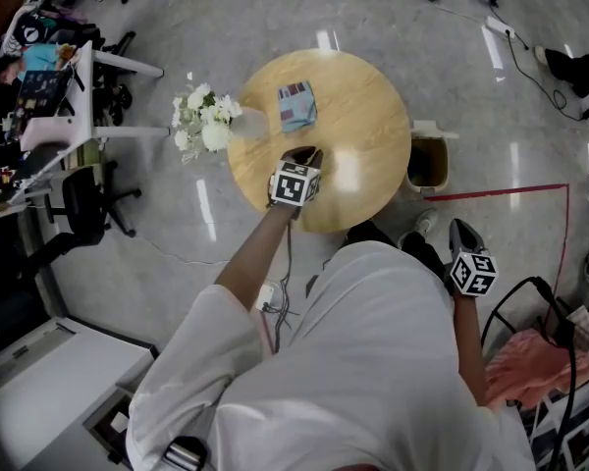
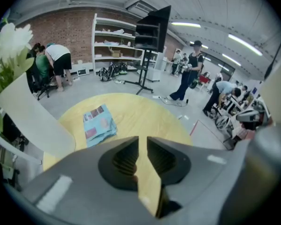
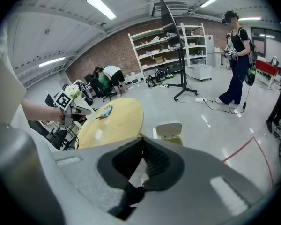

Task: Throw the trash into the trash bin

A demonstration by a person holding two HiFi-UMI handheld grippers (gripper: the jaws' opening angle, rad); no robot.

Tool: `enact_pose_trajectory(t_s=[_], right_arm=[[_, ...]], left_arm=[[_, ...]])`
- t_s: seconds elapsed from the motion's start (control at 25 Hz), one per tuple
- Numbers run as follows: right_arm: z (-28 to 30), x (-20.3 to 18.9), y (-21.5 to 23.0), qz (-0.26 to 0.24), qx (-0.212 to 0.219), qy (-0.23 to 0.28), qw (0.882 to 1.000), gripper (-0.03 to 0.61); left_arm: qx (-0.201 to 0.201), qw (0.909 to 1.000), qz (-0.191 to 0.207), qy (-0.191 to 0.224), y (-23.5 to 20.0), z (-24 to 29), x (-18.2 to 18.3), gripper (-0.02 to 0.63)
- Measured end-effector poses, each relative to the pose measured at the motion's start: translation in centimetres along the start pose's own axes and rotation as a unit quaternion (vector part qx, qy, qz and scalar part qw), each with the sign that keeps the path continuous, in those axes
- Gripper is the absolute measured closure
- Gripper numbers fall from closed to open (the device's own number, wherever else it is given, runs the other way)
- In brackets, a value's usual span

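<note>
The right gripper [image 3: 141, 143], with grey ribbed pads, hangs clear of the table, its jaws seemingly pressed together on nothing. The left gripper [image 2: 143, 142] hovers over the round, pale wooden table [image 1: 368, 96], its jaws slightly spread and empty. Beyond it, a crumpled light-blue printed paper packet [image 1: 296, 105] lies on the tabletop, near soft white flowers [image 1: 204, 116]. A beige, white-lidded trash bin [image 1: 412, 165] stands on the glossy grey floor [image 1: 275, 27], just beside the table.

Bright interior, ceiling strip lights [image 3: 101, 7] overhead, glare streaks on glossy floor [image 1: 226, 27] (also counter [image 1: 363, 106]), fisheye-warped dark edges, near foreground soft
</note>
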State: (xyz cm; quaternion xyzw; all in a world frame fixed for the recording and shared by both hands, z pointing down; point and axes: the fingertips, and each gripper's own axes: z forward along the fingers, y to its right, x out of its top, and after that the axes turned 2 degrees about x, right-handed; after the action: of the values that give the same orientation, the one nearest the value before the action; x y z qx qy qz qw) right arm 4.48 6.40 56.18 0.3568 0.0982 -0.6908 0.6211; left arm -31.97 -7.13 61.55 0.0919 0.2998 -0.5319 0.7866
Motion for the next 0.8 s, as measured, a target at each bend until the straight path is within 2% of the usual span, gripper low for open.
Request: enact_pose_trajectory(t_s=[0.36,0.8], right_arm=[[-0.1,-0.4,0.3,0.010,-0.015,-0.011,1.000,0.577],[0.2,-0.8,0.4,0.018,-0.026,-0.023,0.999,0.577]], left_arm=[[0.011,0.9998,0.015,-0.010,-3.9,1.9,0.3,0.517],[0.032,0.9974,0.044,-0.048,-7.0,4.3,-0.4,0.495]])
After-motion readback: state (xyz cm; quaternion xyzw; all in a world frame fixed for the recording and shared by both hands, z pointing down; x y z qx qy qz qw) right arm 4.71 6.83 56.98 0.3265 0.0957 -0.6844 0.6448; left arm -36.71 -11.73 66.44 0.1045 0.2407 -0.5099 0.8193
